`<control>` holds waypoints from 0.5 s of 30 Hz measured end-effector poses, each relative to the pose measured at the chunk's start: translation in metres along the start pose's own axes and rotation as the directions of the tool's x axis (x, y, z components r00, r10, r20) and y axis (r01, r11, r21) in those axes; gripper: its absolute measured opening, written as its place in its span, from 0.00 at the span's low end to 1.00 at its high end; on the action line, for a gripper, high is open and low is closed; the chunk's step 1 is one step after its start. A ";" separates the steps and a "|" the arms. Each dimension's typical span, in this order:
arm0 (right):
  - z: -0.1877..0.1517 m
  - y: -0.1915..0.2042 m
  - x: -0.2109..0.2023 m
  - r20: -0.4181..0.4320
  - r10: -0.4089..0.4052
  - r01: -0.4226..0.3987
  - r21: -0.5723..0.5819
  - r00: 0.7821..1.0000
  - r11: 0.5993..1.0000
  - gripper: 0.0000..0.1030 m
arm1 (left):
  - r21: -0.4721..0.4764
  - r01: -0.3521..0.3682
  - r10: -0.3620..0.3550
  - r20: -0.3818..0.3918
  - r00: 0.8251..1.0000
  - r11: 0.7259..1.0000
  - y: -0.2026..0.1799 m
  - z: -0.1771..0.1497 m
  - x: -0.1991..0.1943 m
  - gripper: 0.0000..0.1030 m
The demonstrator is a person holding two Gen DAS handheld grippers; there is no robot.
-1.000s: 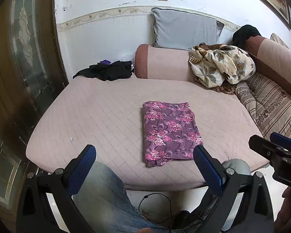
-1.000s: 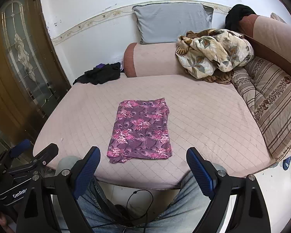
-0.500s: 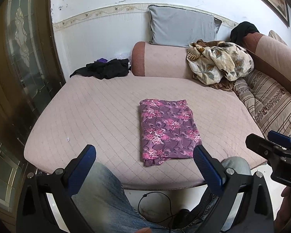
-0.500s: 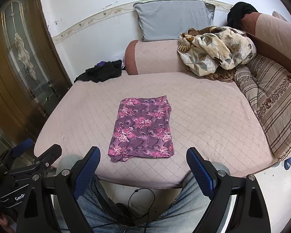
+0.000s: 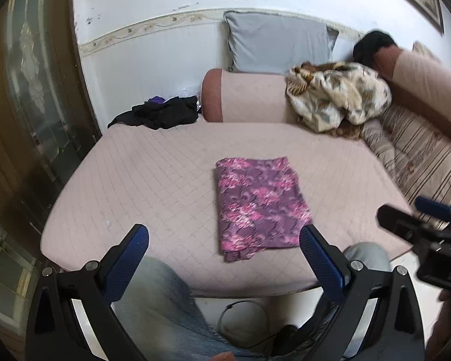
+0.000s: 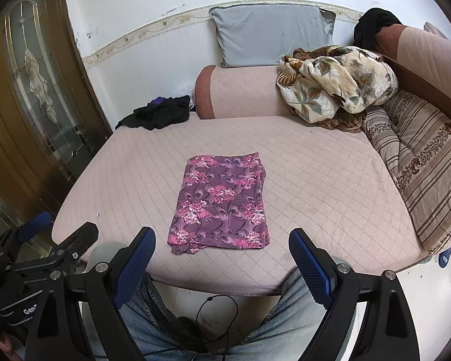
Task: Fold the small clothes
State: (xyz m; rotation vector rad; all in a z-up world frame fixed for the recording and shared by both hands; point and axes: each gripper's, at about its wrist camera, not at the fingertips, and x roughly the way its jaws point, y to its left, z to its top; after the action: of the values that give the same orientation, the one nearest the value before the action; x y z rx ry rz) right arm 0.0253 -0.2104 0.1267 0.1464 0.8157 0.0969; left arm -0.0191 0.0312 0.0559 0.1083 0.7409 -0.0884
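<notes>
Purple floral-print cloth (image 6: 221,203), folded into a neat rectangle, lies flat in the middle of the pink quilted mattress (image 6: 315,186), one loose corner poking out at its near left edge. Left gripper (image 5: 224,257) hangs back off the mattress edge, blue-padded fingers spread wide, nothing between them, and right gripper (image 6: 222,255) does the same (both well short of the cloth). Over by the wall sits a crumpled black garment (image 6: 162,115), and a bunched cream leaf-patterned blanket (image 6: 333,82) rests against the pink bolster (image 6: 240,91)
</notes>
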 end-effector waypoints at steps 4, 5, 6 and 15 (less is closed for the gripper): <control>0.007 -0.007 -0.012 0.020 -0.005 0.005 0.012 1.000 1.000 0.91 | 0.017 -0.005 0.006 -0.062 0.998 1.000 0.001 0.011 0.013 0.97; 0.010 -0.014 -0.017 0.029 -0.006 0.006 0.030 1.000 1.000 0.91 | 0.027 -0.008 0.010 -0.064 0.998 1.000 0.000 0.015 0.015 0.97; 0.013 -0.021 -0.022 0.045 -0.006 0.003 0.051 0.999 0.999 0.91 | 0.034 -0.011 0.013 -0.062 0.998 0.999 0.000 0.018 0.016 0.97; 0.011 -0.069 -0.027 0.032 -0.057 0.048 0.217 0.998 0.975 0.93 | -0.017 -0.031 0.031 -0.002 1.000 0.999 0.000 0.040 0.013 0.97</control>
State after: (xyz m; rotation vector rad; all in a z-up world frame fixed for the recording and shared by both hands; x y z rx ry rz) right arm 0.0168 -0.2836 0.1424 0.3309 0.7903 -0.0450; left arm 0.0167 0.0251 0.0765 0.1037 0.7418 -0.0524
